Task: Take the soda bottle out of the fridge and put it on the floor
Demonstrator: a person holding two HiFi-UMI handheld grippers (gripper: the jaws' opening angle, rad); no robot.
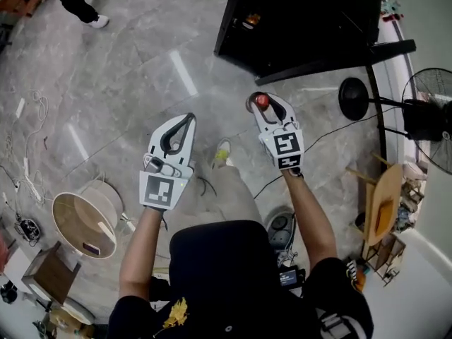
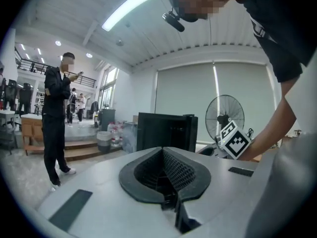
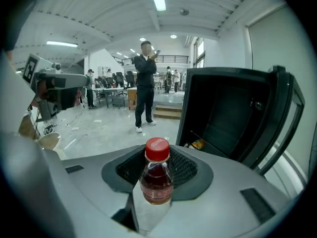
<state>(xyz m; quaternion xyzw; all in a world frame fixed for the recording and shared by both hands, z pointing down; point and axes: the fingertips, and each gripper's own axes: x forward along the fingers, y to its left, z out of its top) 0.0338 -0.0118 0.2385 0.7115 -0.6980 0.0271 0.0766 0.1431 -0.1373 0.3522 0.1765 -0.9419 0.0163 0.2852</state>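
A standing fan [image 1: 427, 119] stood at right; a round tan tub [image 1: 106, 196] sat at left near white cables [image 1: 28, 179]; a bystander [image 3: 145, 86] stood beyond.

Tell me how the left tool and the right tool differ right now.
The right tool is clamped on a red-capped soda bottle; the left tool holds nothing. The right tool's jaws stand apart around the bottle, while the left tool's jaws are closed together. In the head view the right tool reaches nearer the open black fridge than the left tool does. Both carry a marker cube.
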